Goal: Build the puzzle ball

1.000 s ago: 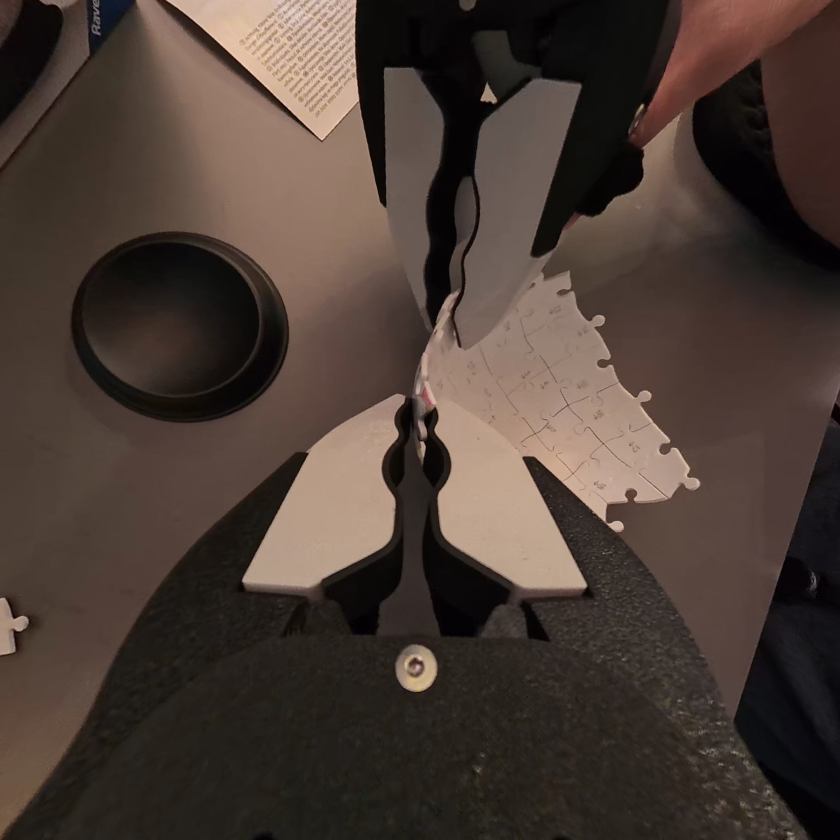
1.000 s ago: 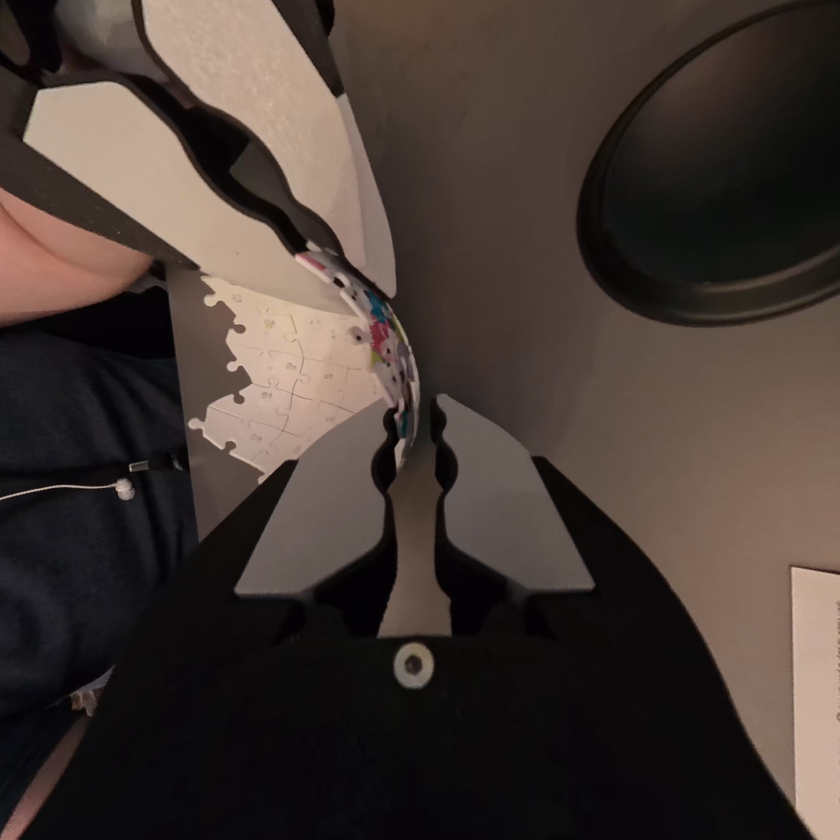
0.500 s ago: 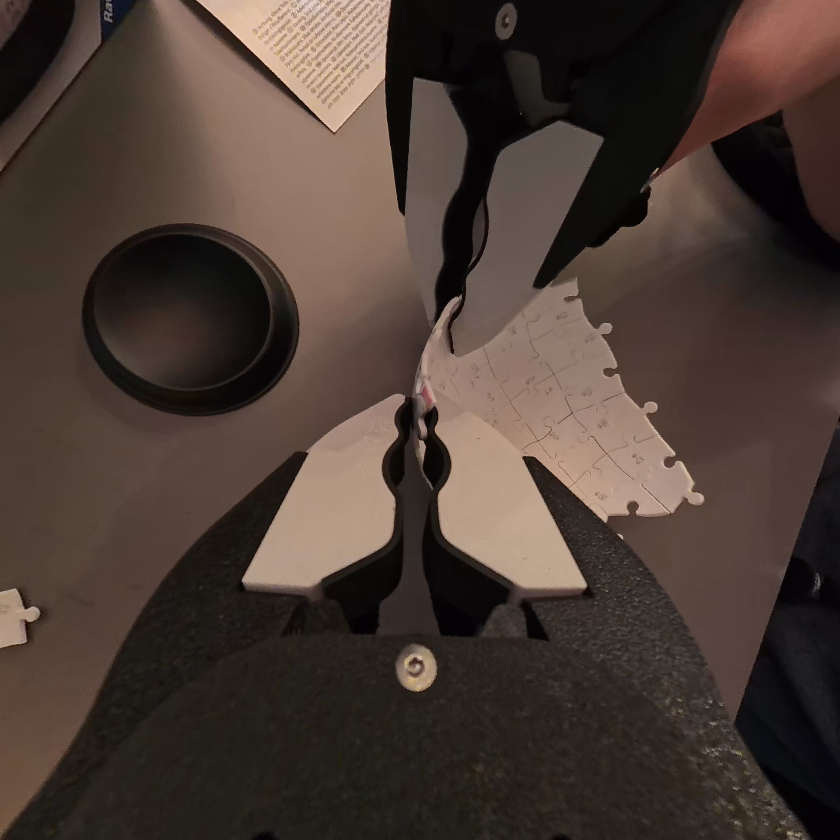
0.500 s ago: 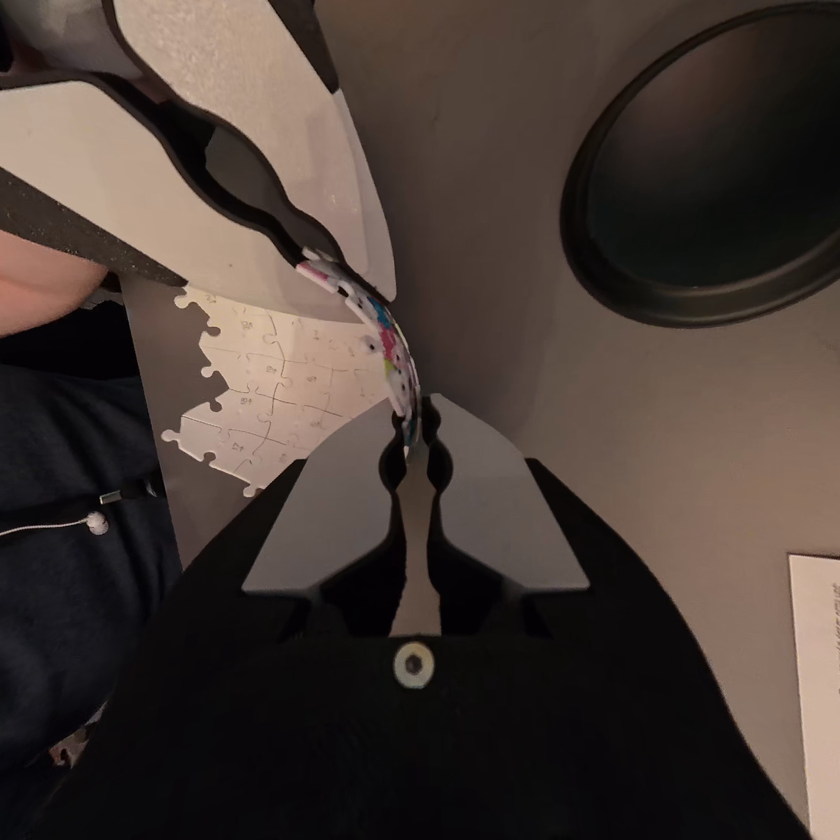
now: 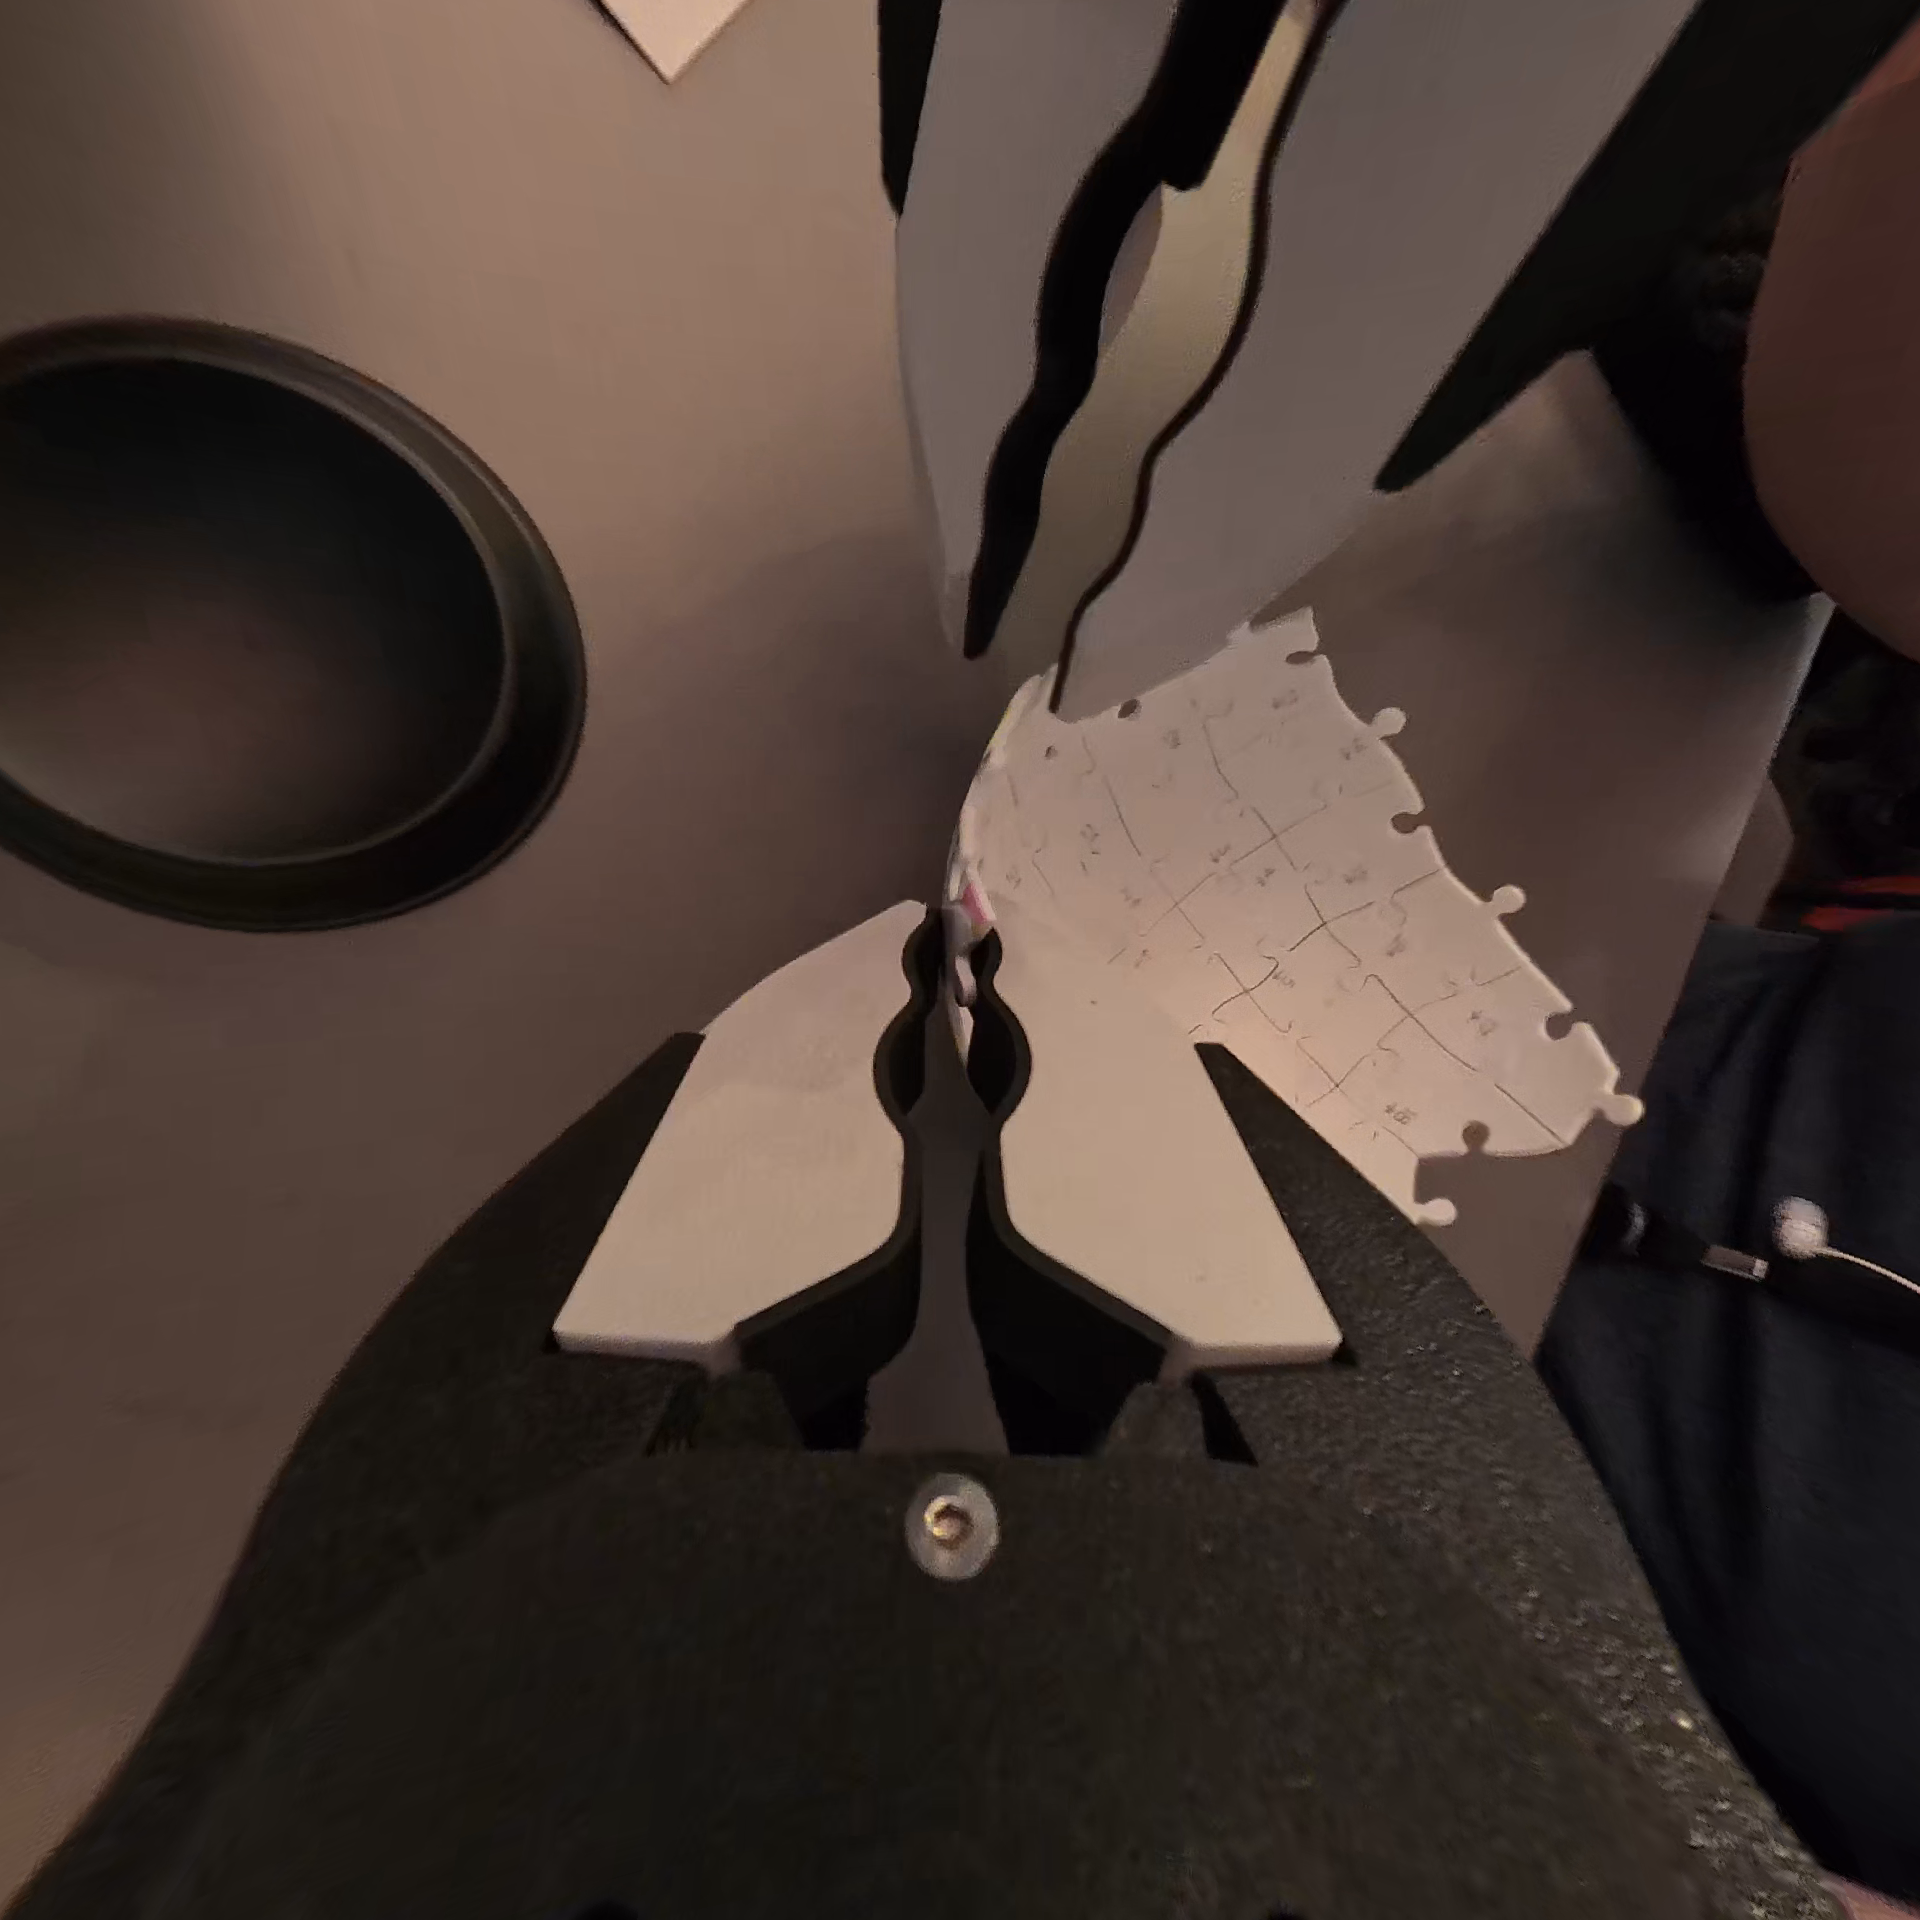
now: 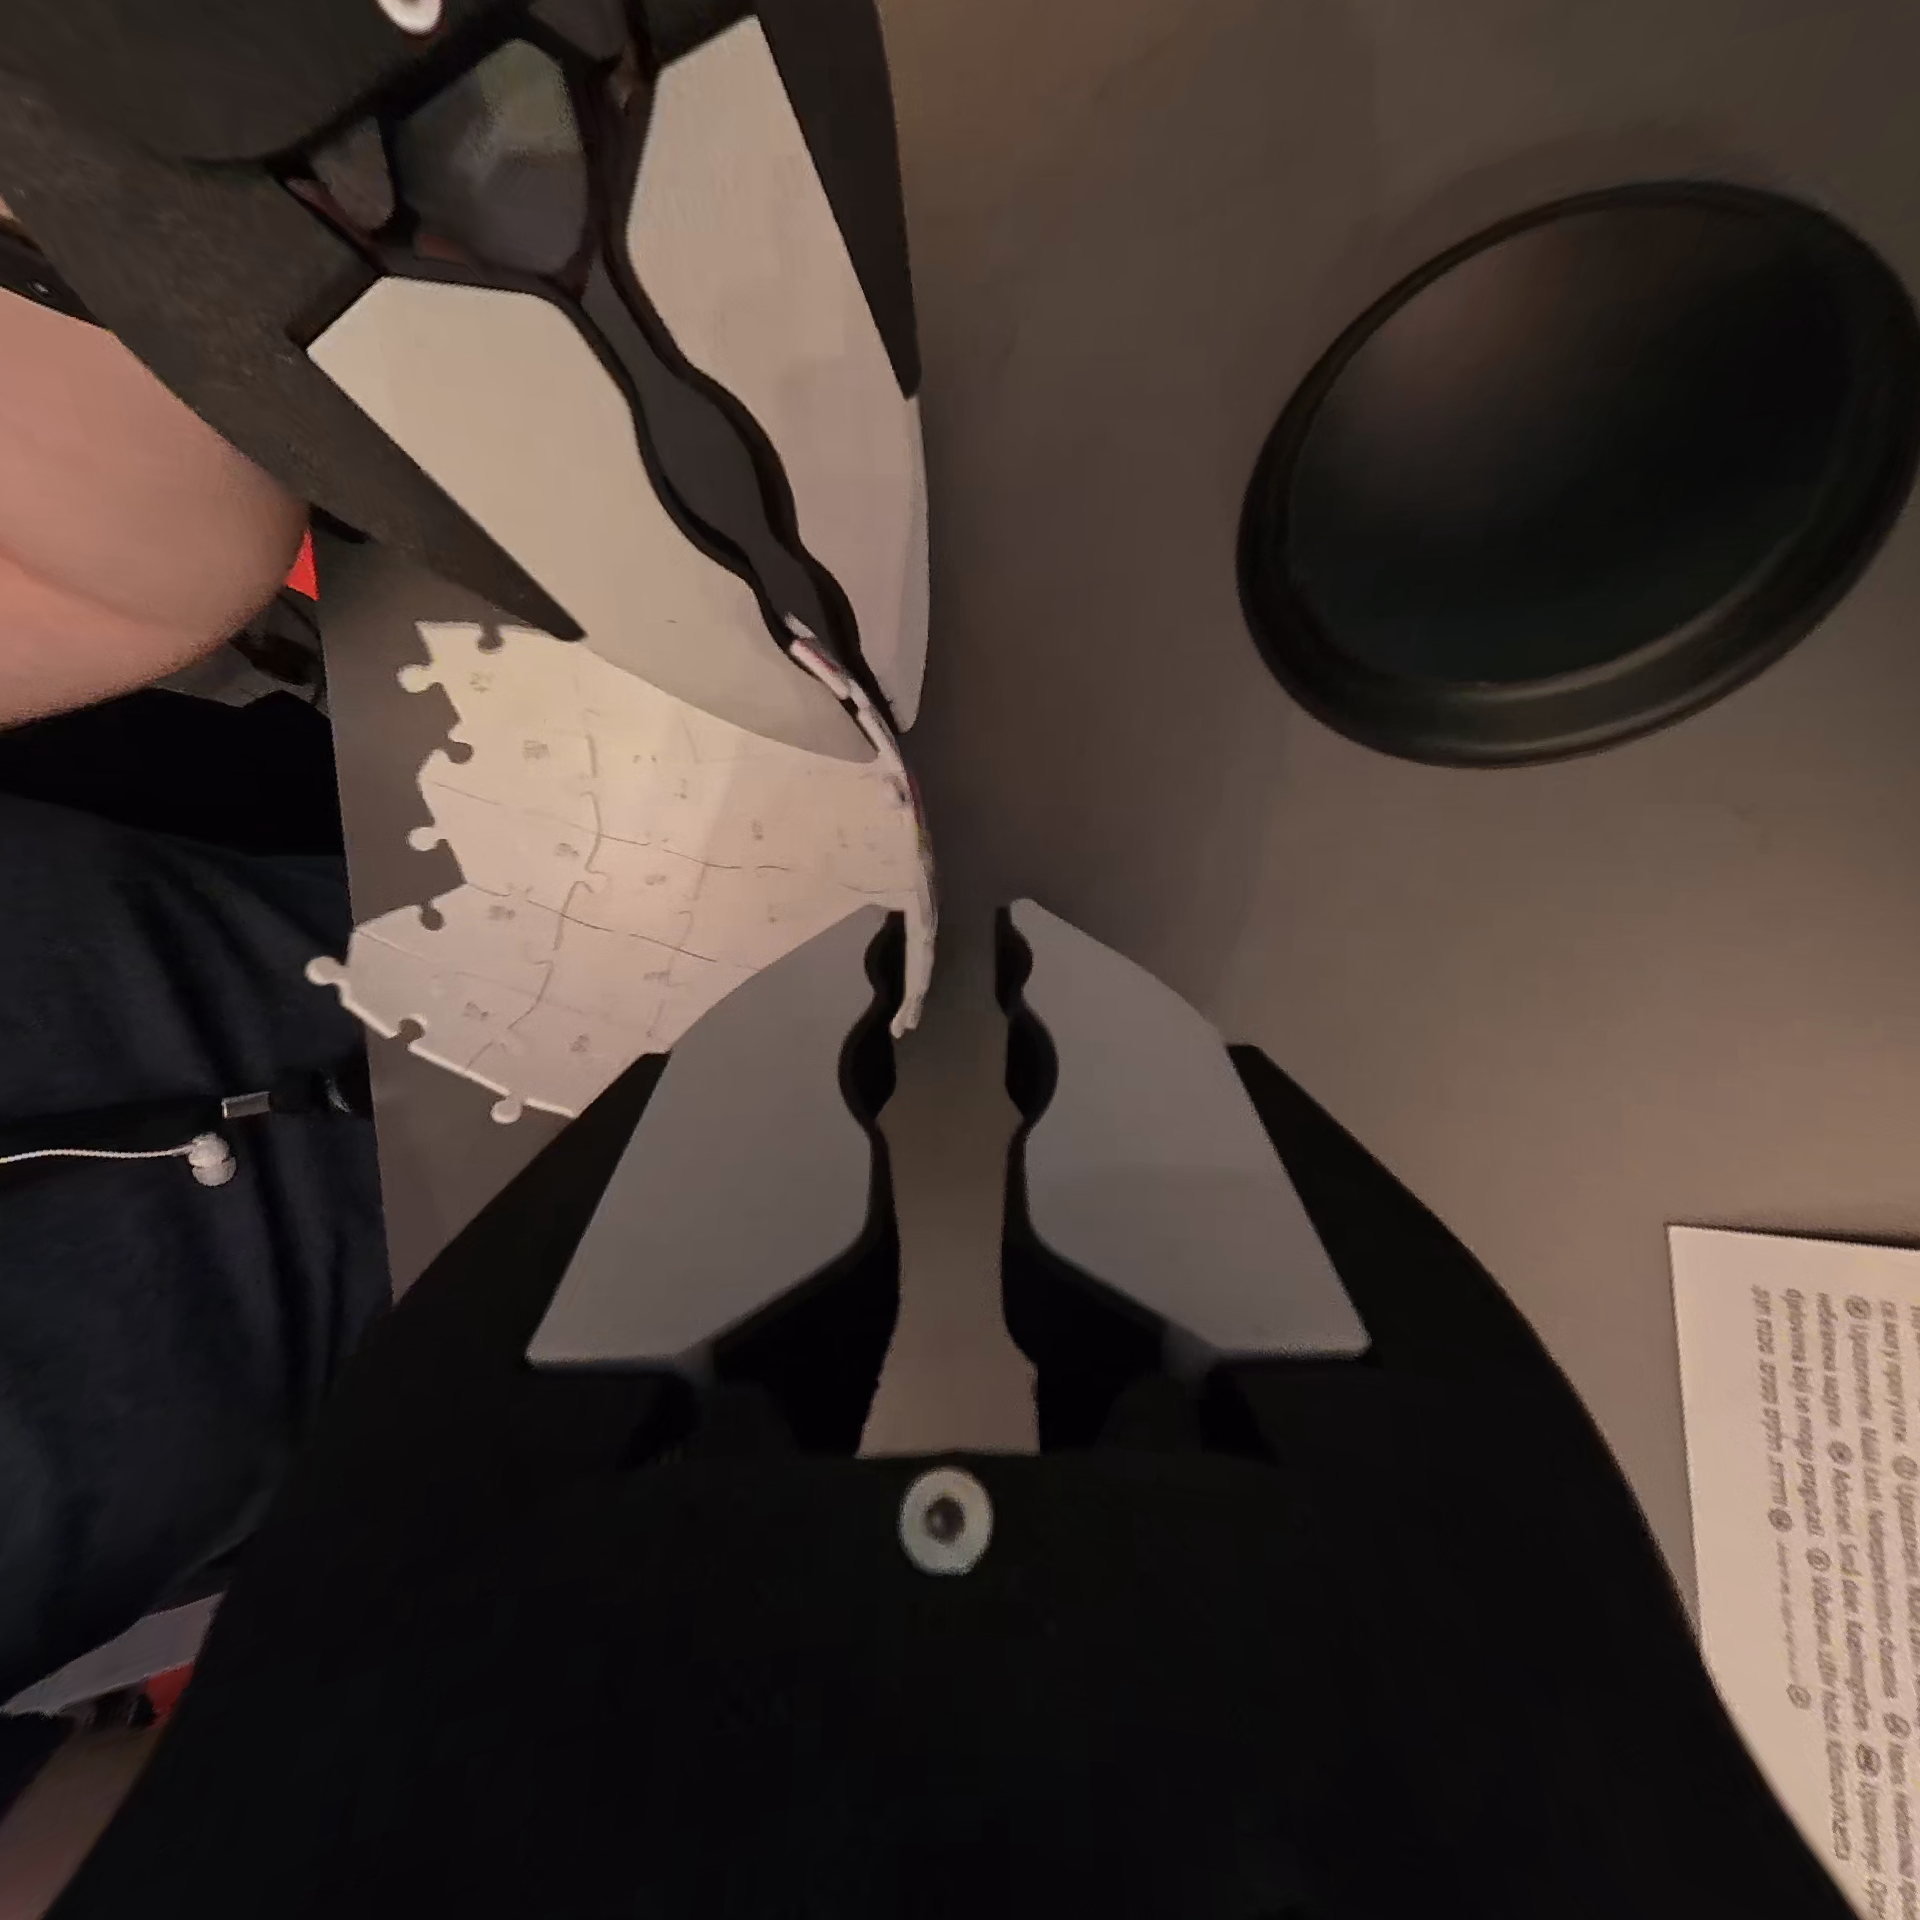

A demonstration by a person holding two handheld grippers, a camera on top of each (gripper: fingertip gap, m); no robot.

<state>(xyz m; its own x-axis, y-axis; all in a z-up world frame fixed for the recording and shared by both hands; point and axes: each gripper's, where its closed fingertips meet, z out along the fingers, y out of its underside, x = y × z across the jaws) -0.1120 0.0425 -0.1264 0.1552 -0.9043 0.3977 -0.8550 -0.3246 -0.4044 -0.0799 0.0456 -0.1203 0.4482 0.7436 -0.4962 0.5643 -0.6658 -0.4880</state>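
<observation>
R gripper (image 6: 945, 920) jaws opened; sheet (image 6: 1808, 1475) printed.

The left gripper (image 5: 961, 951) is clamped on the curved puzzle section (image 5: 1257, 914), while the right gripper (image 6: 951, 961) faces it, fingers parted.

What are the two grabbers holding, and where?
The left gripper pinches the curved puzzle sheet by its edge. The right gripper is open around another spot on that edge, not squeezing.
</observation>
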